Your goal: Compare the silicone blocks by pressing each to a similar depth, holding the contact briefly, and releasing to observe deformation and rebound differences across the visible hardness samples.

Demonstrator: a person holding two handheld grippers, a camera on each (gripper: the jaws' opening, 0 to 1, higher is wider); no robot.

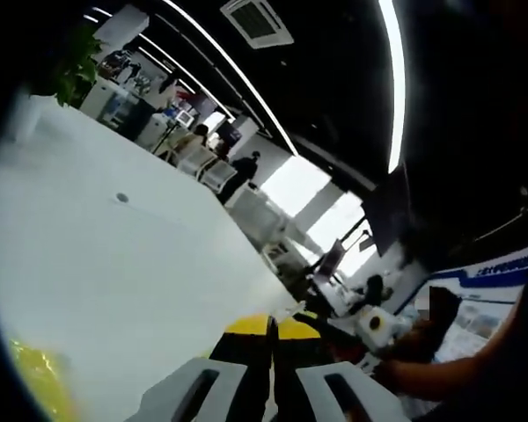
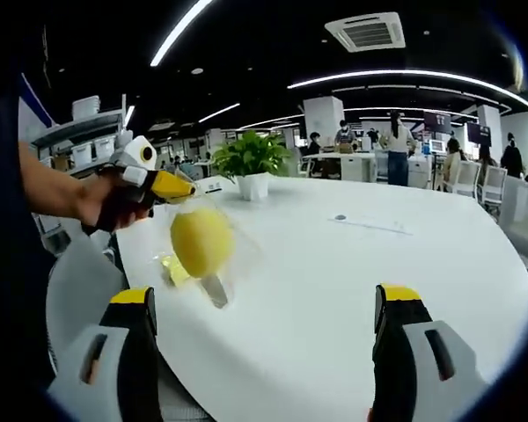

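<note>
In the right gripper view my left gripper point(image 2: 185, 187), held by a hand, comes in from the left above the white table point(image 2: 361, 272). It is shut on the top of a clear bag point(image 2: 233, 255) that hangs from it with a round yellow silicone piece point(image 2: 201, 240) inside. Under the bag a small yellow-green piece point(image 2: 171, 269) lies on the table. My right gripper point(image 2: 268, 303) stands wide open in front of the bag, nothing between its jaws. In the left gripper view the left gripper point(image 1: 271, 323) has its yellow-tipped jaws together, and a yellow-green patch point(image 1: 35, 378) shows at the lower left.
A potted plant point(image 2: 251, 163) stands at the table's far side, and a small round cap point(image 2: 339, 217) is set into the tabletop. Desks, chairs and several people are beyond the table. The table edge point(image 1: 255, 264) drops off towards office desks.
</note>
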